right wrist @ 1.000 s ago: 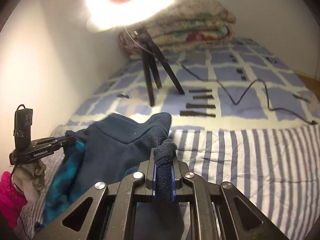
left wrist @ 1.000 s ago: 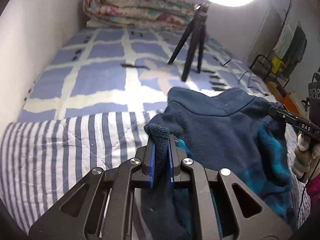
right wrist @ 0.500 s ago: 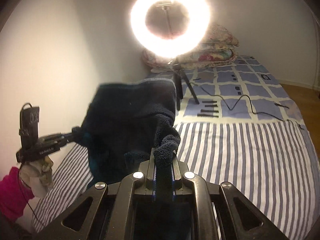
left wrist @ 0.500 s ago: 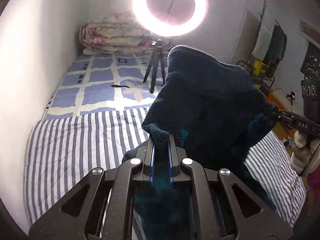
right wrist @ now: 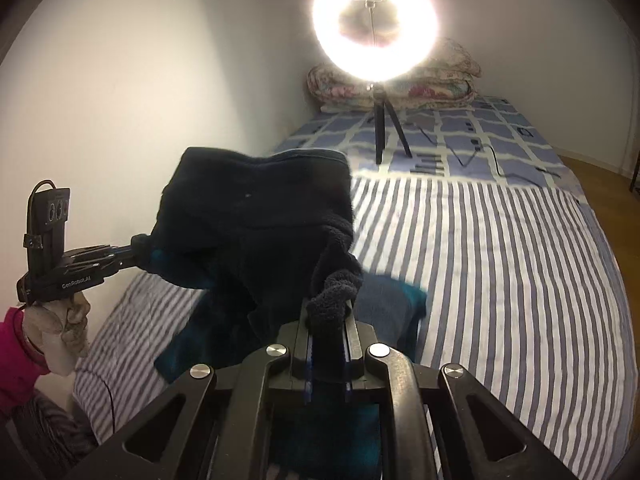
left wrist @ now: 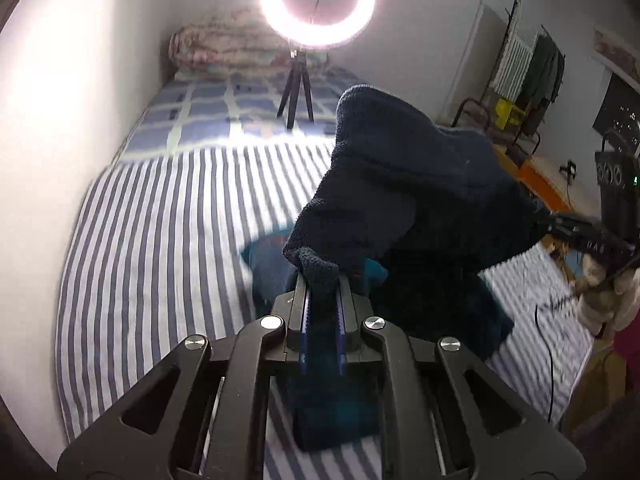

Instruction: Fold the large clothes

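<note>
A dark navy fleece garment [left wrist: 416, 184] with a teal lining hangs in the air between my two grippers, above the striped sheet [left wrist: 168, 232]. My left gripper [left wrist: 322, 280] is shut on one bunched edge of it. My right gripper [right wrist: 330, 312] is shut on the other edge of the fleece garment [right wrist: 256, 216]. In the right wrist view the left gripper [right wrist: 132, 254] reaches in from the left, its tips buried in the cloth. In the left wrist view the right gripper [left wrist: 548, 224] comes in from the right the same way. The garment's lower part trails down to the sheet.
A lit ring light [left wrist: 318, 0] on a small black tripod [left wrist: 296, 88] stands on the bed, with a cable [right wrist: 484, 160] trailing from it. A folded floral quilt [right wrist: 420, 88] lies at the head. A white wall runs along one side. A clothes rack [left wrist: 524, 80] stands beyond the bed.
Both grippers have pulled back along the bed and risen, lifting the fleece garment off the sheet. The ring light and checked bedding now look farther away. Both grips have held.
</note>
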A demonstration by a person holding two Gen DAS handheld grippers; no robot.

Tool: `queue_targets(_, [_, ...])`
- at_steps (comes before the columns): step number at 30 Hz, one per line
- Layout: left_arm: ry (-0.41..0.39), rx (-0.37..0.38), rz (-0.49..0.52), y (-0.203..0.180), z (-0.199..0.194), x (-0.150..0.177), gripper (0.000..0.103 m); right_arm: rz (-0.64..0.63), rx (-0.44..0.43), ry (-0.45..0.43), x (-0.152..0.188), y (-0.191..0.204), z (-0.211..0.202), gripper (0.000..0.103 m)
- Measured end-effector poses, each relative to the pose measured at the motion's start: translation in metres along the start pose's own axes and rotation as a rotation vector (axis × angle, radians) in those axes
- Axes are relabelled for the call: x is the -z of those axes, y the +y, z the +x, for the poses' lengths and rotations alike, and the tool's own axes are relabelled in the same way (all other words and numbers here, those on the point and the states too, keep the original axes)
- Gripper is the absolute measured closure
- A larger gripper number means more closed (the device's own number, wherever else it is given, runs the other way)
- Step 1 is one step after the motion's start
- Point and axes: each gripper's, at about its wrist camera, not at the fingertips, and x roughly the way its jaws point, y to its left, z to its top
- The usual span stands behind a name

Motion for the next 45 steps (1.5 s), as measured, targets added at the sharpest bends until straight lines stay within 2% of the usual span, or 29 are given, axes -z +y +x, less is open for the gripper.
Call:
queue_targets(7, [0.124, 0.013, 0.039, -0.013, -0.008, 0.066, 0.094, -0.092, 0.053, 0.097, 0.065, 0.025, -0.012, 0.092])
queue_targets(11, [0.143, 0.04, 0.015, -0.012, -0.028, 0.081, 0.09, -0.058, 0.047, 0.114, 0.082, 0.014, -0.032, 0.074])
queue_targets(13, [0.144, 0.081, -0.031, -0.007, -0.041, 0.083, 0.086, 0.008, 0.012, 0.09, 0.086, 0.004, -0.049, 0.074])
queue_targets(15, [0.123, 0.123, -0.094, 0.003, -0.057, 0.084, 0.068, 0.083, -0.019, 0.055, 0.087, -0.006, -0.064, 0.07])
queue_targets(16, [0.11, 0.138, -0.124, 0.008, -0.061, 0.082, 0.048, 0.113, -0.033, 0.046, 0.086, -0.01, -0.066, 0.061])
queue_targets(17, [0.093, 0.148, -0.168, 0.015, -0.064, 0.079, 0.039, 0.178, -0.062, 0.027, 0.084, -0.018, -0.069, 0.048])
queue_targets(19, [0.083, 0.16, -0.268, 0.031, -0.06, 0.072, 0.039, 0.275, -0.105, 0.018, 0.084, -0.027, -0.065, 0.04])
queue_targets(21, [0.102, 0.201, -0.373, 0.047, -0.045, 0.065, 0.038, 0.348, -0.148, 0.046, 0.085, -0.031, -0.051, 0.04])
queue_targets(25, [0.165, 0.267, -0.611, 0.078, -0.006, 0.07, 0.038, 0.423, -0.122, 0.107, 0.089, -0.038, -0.02, 0.038])
queue_targets(27, [0.182, 0.317, -0.692, 0.084, 0.009, 0.075, 0.039, 0.481, -0.176, 0.124, 0.089, -0.045, -0.006, 0.045])
queue_targets(28, [0.185, 0.351, -0.713, 0.084, 0.016, 0.075, 0.045, 0.487, -0.191, 0.135, 0.088, -0.045, -0.001, 0.061])
queue_targets(29, [0.192, 0.363, -0.71, 0.081, 0.02, 0.075, 0.067, 0.483, -0.199, 0.151, 0.087, -0.044, 0.004, 0.078])
queue_targets(31, [0.239, 0.346, -0.633, 0.065, 0.03, 0.07, 0.099, 0.453, -0.18, 0.161, 0.084, -0.038, 0.006, 0.092])
queue_targets(35, [0.238, 0.305, -0.535, 0.042, 0.017, 0.068, 0.099, 0.367, -0.144, 0.158, 0.081, -0.027, -0.013, 0.096])
queue_targets(38, [0.226, 0.249, -0.489, 0.039, 0.001, 0.071, 0.099, 0.369, -0.13, 0.158, 0.087, -0.033, -0.025, 0.096])
queue_targets(40, [0.255, 0.178, -0.456, 0.042, 0.006, 0.08, 0.099, 0.36, -0.092, 0.2, 0.096, -0.04, -0.015, 0.096])
queue_targets(43, [0.333, 0.087, -0.396, 0.041, 0.033, 0.099, 0.099, 0.344, -0.035, 0.314, 0.121, -0.037, 0.015, 0.096])
queue_targets(45, [0.34, 0.075, -0.386, 0.038, 0.04, 0.102, 0.099, 0.257, 0.022, 0.331, 0.121, -0.023, 0.021, 0.096])
